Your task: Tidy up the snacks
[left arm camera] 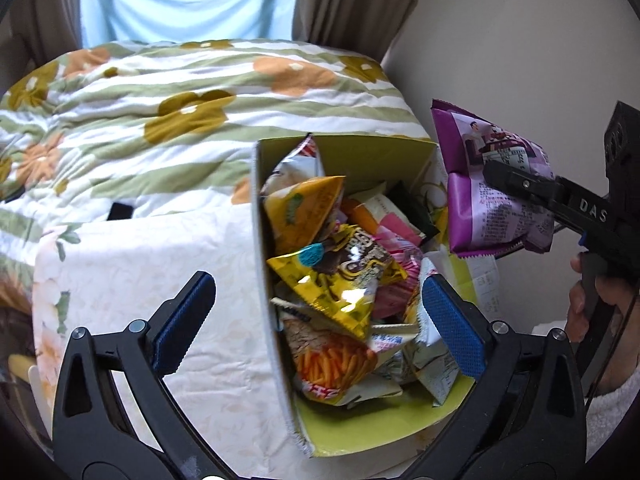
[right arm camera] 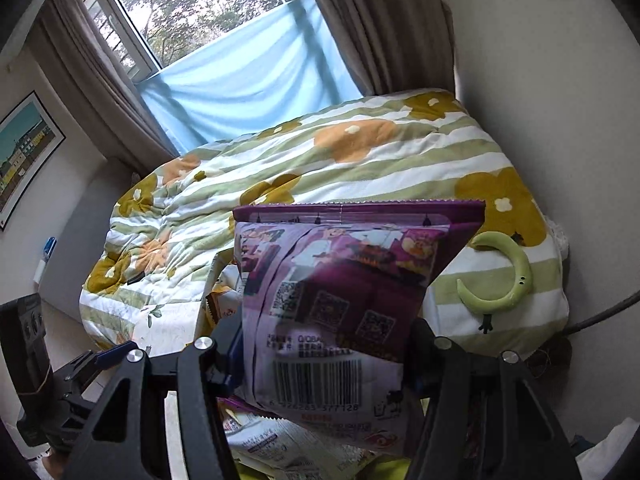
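Snacks fill the box (left arm camera: 280, 364); right claw (right arm camera: 324, 354) pinches a purple packet (right arm camera: 340, 288) beside it, left claw (left arm camera: 316, 326) spread empty—drop-in seems next.

Black frames, blue textured pads (left arm camera: 452, 324), silver screws, white "DAS" lettering; fuzzy white sleeve (left arm camera: 612, 404).

Left gripper (left arm camera: 320, 320) spread wide, empty, angled downward; right gripper (right arm camera: 324, 344) clamped (hand (left arm camera: 592, 312) on handle).

Flowered quilt (right arm camera: 360, 160) on bed; green crescent toy (right arm camera: 508, 276) upon it; brown curtains (right arm camera: 384, 28); blue cloth (right arm camera: 248, 76) below window (right arm camera: 192, 4); framed picture (right arm camera: 24, 152) on wall.
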Action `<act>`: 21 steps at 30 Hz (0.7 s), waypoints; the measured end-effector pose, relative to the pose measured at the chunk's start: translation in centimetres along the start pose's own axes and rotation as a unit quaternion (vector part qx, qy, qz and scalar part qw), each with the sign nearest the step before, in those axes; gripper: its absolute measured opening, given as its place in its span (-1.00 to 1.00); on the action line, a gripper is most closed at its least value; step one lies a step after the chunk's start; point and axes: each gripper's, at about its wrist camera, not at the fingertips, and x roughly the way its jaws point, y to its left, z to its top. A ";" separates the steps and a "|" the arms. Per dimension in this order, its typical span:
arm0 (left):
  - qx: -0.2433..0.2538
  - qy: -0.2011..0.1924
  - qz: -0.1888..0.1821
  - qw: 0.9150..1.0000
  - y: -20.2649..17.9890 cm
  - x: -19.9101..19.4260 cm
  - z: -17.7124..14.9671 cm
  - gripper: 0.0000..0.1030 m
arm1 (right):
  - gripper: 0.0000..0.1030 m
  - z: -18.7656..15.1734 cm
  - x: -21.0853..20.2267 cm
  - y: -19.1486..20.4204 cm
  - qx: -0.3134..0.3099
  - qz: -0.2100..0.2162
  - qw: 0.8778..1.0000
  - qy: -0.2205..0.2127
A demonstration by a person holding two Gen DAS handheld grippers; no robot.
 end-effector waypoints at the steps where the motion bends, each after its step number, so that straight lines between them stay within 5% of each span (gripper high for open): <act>1: -0.003 -0.002 0.007 1.000 0.2 -0.2 -0.1 0.99 | 0.12 0.2 0.5 0.1 0.000 0.005 1.000 0.005; 4: -0.017 -0.006 0.025 1.000 1.0 -0.9 -0.7 0.99 | 0.17 0.6 2.2 0.2 0.005 0.016 1.000 0.022; 7: -0.032 -0.008 0.034 0.999 1.8 -1.6 -1.6 0.99 | 0.89 0.6 3.0 0.1 0.009 0.013 1.000 0.021; 8: -0.035 -0.008 0.037 0.999 2.0 -1.8 -1.9 0.99 | 0.94 0.5 2.8 0.0 0.009 0.012 1.000 0.015; 21: -0.035 -0.033 0.046 0.998 3.5 -5.9 -5.0 0.99 | 0.96 -2.9 -2.4 2.0 -0.005 -0.023 1.000 -0.021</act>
